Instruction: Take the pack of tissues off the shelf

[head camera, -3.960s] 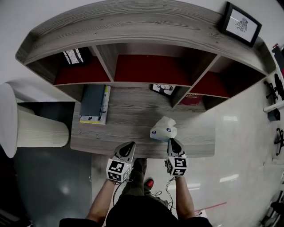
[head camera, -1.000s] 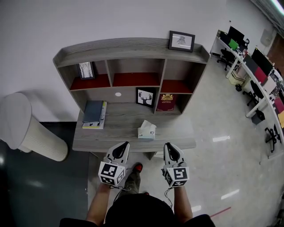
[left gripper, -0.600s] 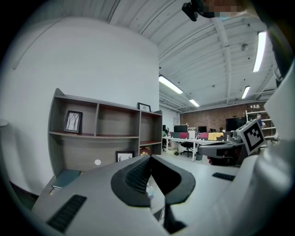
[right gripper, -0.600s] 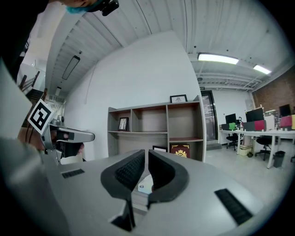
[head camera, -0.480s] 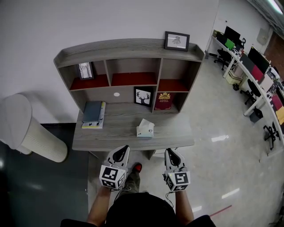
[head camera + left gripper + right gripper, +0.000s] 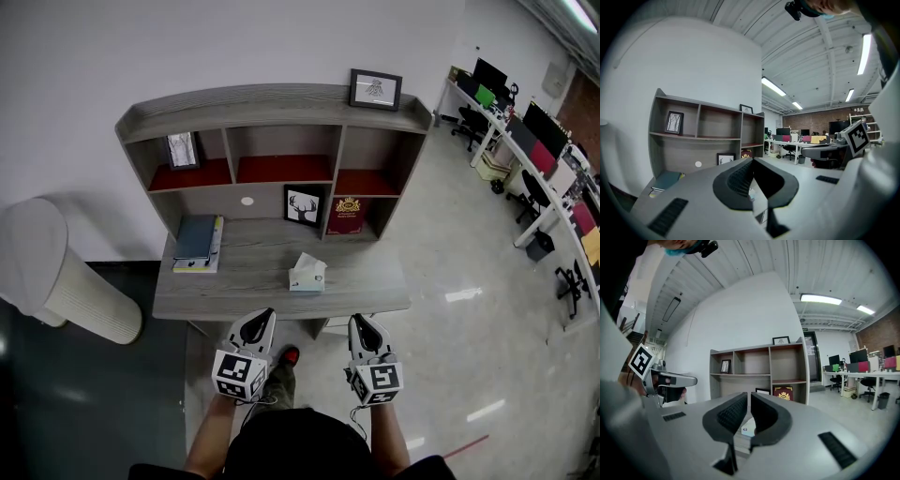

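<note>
The pack of tissues (image 6: 307, 273) is a pale box with a white tissue sticking up; it stands on the grey desktop (image 6: 366, 286) below the shelf unit (image 6: 272, 131). My left gripper (image 6: 259, 322) and right gripper (image 6: 361, 324) are both shut and empty. They are held side by side short of the desk's front edge, well clear of the pack. In the right gripper view the pack (image 6: 747, 428) shows low behind the right gripper (image 6: 748, 395). In the left gripper view the left gripper (image 6: 752, 161) points toward the shelf unit (image 6: 703, 136).
A stack of books (image 6: 197, 240) lies at the desk's left. A deer picture (image 6: 302, 205) and a red box (image 6: 347, 216) stand under the shelves. More frames (image 6: 181, 148) (image 6: 375, 89) sit higher up. A white ribbed cylinder (image 6: 56, 272) stands at left, office desks (image 6: 525, 141) at right.
Four seconds ago both grippers were at the desk edge right by the pack. Since then the person has backed away; in the last second the grippers barely moved.
</note>
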Demonstrator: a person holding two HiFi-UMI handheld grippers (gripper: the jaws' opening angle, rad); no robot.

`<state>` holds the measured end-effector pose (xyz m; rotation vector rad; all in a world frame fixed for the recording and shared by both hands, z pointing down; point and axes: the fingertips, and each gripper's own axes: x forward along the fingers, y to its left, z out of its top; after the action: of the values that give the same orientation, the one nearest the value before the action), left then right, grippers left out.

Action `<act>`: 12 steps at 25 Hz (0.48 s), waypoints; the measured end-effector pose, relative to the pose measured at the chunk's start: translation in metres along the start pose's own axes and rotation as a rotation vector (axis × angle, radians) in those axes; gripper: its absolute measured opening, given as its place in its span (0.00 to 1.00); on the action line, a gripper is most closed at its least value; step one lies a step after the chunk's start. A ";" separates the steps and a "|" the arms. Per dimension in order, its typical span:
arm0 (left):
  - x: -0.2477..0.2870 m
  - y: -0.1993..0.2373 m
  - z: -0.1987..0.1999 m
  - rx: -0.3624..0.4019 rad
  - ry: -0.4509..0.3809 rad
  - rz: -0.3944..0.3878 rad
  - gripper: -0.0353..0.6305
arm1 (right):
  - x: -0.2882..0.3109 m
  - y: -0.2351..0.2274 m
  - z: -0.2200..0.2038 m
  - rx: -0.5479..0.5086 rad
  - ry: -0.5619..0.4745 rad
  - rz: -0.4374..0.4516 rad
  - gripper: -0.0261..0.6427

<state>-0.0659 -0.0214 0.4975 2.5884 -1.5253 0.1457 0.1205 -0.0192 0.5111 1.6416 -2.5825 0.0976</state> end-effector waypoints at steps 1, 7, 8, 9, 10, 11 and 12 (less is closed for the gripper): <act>0.000 0.000 0.000 0.000 0.001 0.000 0.06 | 0.000 0.001 0.000 0.000 0.000 0.001 0.11; 0.000 0.002 -0.002 0.000 0.003 -0.001 0.06 | 0.002 0.003 -0.002 0.000 0.003 0.006 0.11; 0.000 0.002 -0.002 0.001 0.003 -0.001 0.06 | 0.003 0.003 -0.002 0.000 0.003 0.007 0.11; 0.000 0.002 -0.001 0.001 0.002 -0.001 0.06 | 0.003 0.004 -0.002 0.000 0.002 0.008 0.11; 0.000 0.002 -0.001 0.001 0.002 -0.001 0.06 | 0.003 0.004 -0.001 0.001 0.000 0.009 0.11; 0.000 0.002 -0.001 0.001 0.002 -0.001 0.06 | 0.003 0.005 -0.001 0.000 -0.001 0.010 0.11; 0.000 0.002 -0.001 0.001 0.003 -0.002 0.06 | 0.003 0.005 0.000 0.000 -0.002 0.012 0.11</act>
<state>-0.0681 -0.0222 0.4983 2.5890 -1.5224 0.1497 0.1143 -0.0198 0.5114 1.6276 -2.5935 0.0969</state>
